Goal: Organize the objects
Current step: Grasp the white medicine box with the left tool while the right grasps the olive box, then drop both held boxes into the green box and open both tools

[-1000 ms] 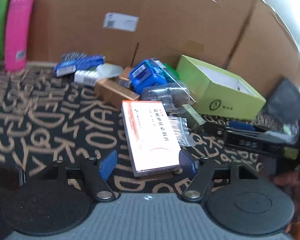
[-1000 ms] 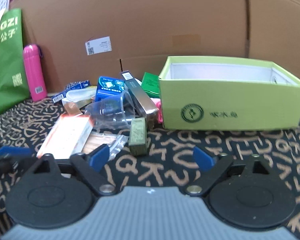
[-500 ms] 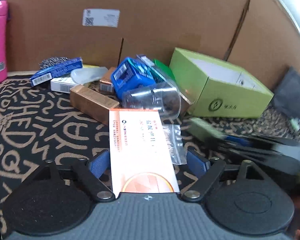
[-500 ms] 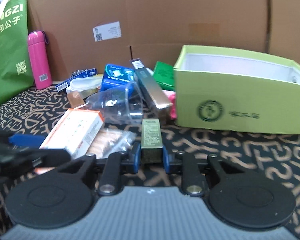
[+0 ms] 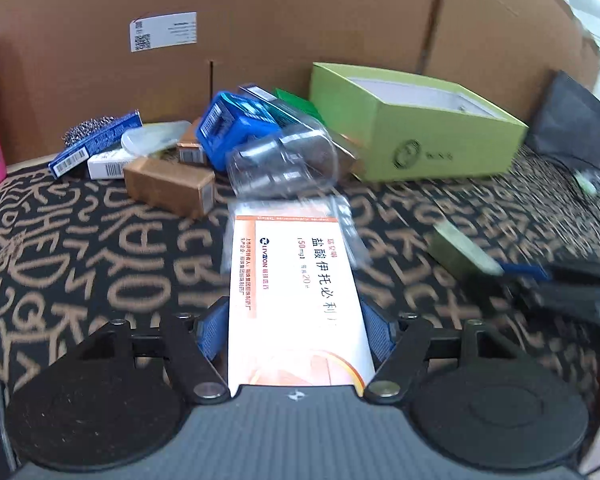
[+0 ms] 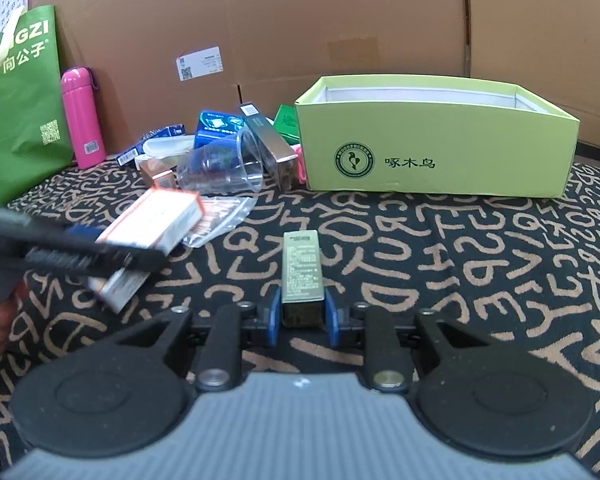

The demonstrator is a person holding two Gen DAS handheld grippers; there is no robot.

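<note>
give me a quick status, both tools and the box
Right tool shut on small olive box. Left tool closing around white-orange medicine box. Green box open ahead, carpet path clear.

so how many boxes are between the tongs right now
2. The medicine box sits between the left tongs, whose jaws are closing on it; the olive box is clamped in the right tongs.

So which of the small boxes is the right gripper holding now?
The small olive-green box, clamped between the right gripper pads. The white-and-orange medicine box sits in the closing left gripper instead.
</note>
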